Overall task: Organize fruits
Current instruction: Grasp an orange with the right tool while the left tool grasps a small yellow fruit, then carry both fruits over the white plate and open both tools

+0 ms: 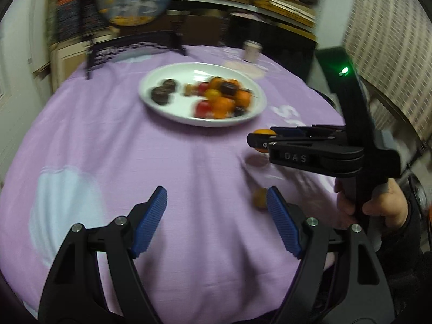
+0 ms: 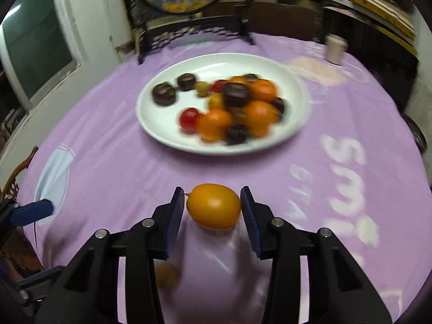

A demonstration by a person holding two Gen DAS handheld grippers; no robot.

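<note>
My right gripper [image 2: 213, 206] is shut on a small orange oval fruit [image 2: 213, 206], held above the purple cloth short of the plate; it also shows in the left wrist view [image 1: 260, 140] with the fruit [image 1: 263, 132] at its tips. My left gripper [image 1: 216, 216] is open and empty, low over the cloth. A white plate [image 2: 159, 127] holds oranges [image 2: 214, 124], red tomatoes [image 2: 189, 117] and dark round fruits [image 2: 163, 94]. A small yellow-brown fruit [image 1: 259, 198] lies on the cloth by my left gripper's right finger.
A round table with a purple cloth [image 1: 135, 148] fills both views. A small cup [image 2: 334, 48] stands at the far right. A dark chair [image 2: 194, 32] and a round painted screen stand behind the table. A hand holds the right gripper's handle [image 1: 378, 205].
</note>
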